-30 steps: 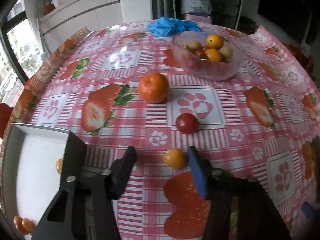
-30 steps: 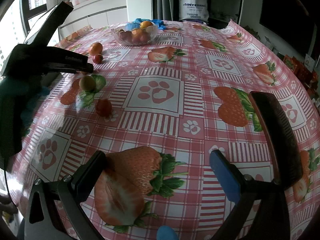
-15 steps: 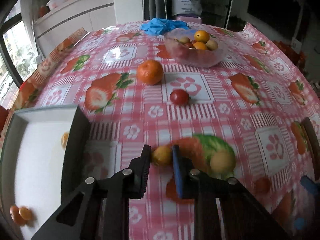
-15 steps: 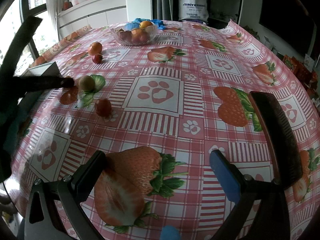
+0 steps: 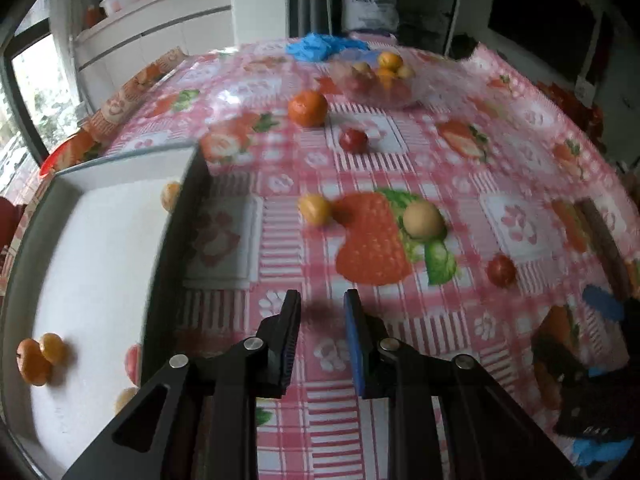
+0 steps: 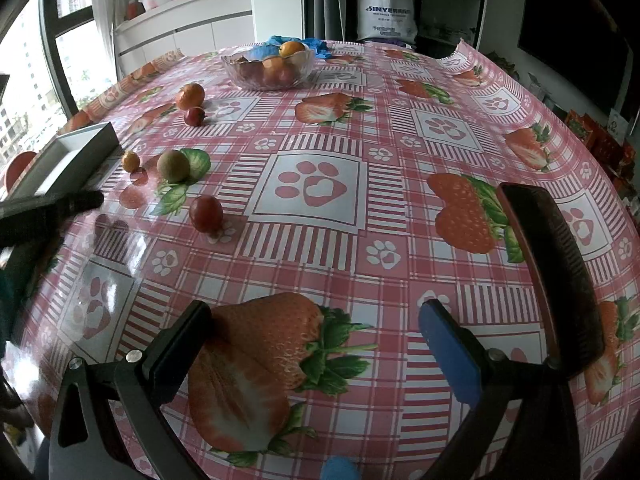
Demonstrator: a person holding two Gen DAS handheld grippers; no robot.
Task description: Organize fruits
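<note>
1. Your left hand-held gripper (image 5: 321, 316) hangs above the desk (image 6: 400, 240) with its jaws drawn close, a narrow gap left between them and nothing in it. Whether they are still closing or opening, the blurred frame does not tell.
2. The small orange fruit (image 5: 315, 209) lies loose on the cloth ahead of the left fingertips, well apart from them and just beside the white tray (image 5: 100, 248). Judgement: this is the likely next pick, since it sits nearest the tray wall.
3. The tray already holds several small orange fruits (image 5: 40, 354) along its near side, so it reads as the sorting destination for that kind.
4. A tan round fruit (image 5: 423, 220) rests on the printed strawberry, with a red cherry tomato (image 5: 501, 270) further right; a tangerine (image 5: 308, 108) and a second red tomato (image 5: 353, 140) lie nearer the glass bowl (image 6: 268, 66). The bowl holds mixed fruit and probably serves as the source.
5. Your right hand-held gripper (image 6: 316, 332) is held wide apart and empty, low over the desk, away from all fruit. It appears parked to keep the left side clear.
6. Writing: a white bag (image 6: 385, 14) behind the desk carries blue lettering that looks like "SINYE…"; the rest is too small to read.
7. A blue cloth (image 5: 320, 46) lies behind the bowl.
</note>
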